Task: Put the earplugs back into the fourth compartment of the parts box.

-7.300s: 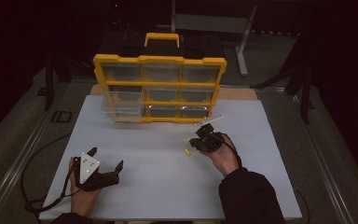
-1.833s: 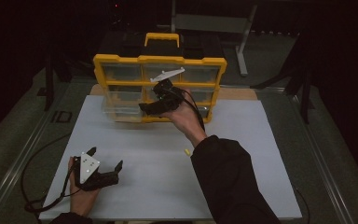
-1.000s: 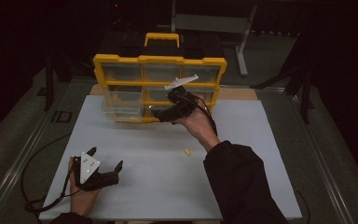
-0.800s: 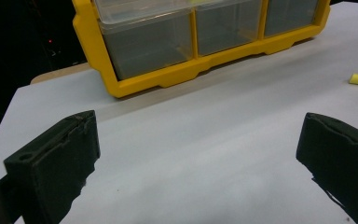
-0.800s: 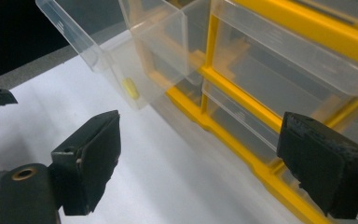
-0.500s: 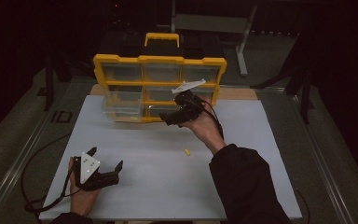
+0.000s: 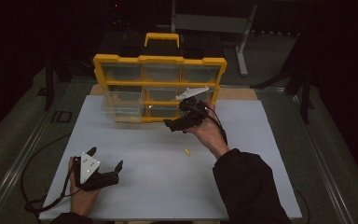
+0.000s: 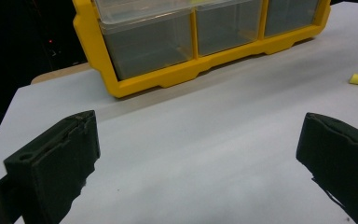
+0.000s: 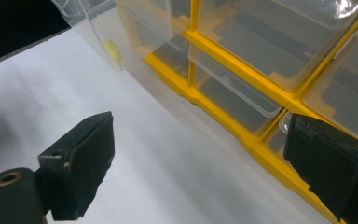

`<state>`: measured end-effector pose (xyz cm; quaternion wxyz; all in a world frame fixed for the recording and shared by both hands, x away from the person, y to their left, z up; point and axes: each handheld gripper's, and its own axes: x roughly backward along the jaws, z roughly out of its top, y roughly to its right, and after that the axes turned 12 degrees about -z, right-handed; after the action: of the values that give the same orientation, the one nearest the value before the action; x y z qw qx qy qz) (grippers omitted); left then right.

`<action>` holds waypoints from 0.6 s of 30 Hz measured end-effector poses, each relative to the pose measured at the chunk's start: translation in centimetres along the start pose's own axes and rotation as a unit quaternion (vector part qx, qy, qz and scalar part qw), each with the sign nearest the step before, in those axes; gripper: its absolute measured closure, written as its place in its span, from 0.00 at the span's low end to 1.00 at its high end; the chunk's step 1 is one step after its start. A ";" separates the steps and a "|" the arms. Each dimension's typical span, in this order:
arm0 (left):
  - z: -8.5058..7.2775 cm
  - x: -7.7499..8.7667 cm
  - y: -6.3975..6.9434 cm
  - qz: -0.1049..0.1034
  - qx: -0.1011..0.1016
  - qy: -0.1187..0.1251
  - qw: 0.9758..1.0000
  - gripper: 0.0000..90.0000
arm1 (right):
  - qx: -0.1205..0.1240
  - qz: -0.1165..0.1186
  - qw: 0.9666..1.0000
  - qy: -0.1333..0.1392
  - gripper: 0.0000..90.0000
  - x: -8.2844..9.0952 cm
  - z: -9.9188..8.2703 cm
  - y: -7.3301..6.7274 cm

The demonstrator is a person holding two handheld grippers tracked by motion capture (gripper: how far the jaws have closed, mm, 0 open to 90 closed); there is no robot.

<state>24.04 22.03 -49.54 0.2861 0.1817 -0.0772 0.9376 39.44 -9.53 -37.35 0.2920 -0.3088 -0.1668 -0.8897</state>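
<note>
After just spreading the right gripper (image 9: 205,168) wide and empty before the yellow drawer organizer (image 7: 161,59), leaves one yellow earplug (image 9: 112,49) inside the pulled-out clear drawer (image 9: 88,18) at 11 o'clock, owes the second earplug (image 7: 187,151) on the white table (image 7: 261,186) at 6 o'clock, keeps the left gripper (image 8: 196,163) released.

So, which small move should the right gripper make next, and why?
Probably move the right gripper down to the plug on the table: its jaws have just been opening, nothing between them, and another plug already lies in the open drawer.
</note>
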 end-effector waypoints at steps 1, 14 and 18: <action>0.0 0.0 0.0 0.000 0.000 0.000 1.000 0.00 | -0.003 -0.001 1.000 -0.002 0.09 0.0 -0.1 0.0; 0.0 0.0 0.0 0.000 -0.001 0.000 1.000 0.00 | 0.004 -0.010 1.000 -0.013 0.09 -0.1 -2.0 0.1; 0.0 0.0 0.0 0.000 0.000 0.000 1.000 0.00 | 0.003 -0.012 1.000 -0.019 0.09 -0.2 -2.6 0.1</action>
<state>24.02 22.04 -49.53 0.2863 0.1815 -0.0770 0.9377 38.50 -10.79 -39.46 0.2793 -0.3225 -0.1790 -0.8866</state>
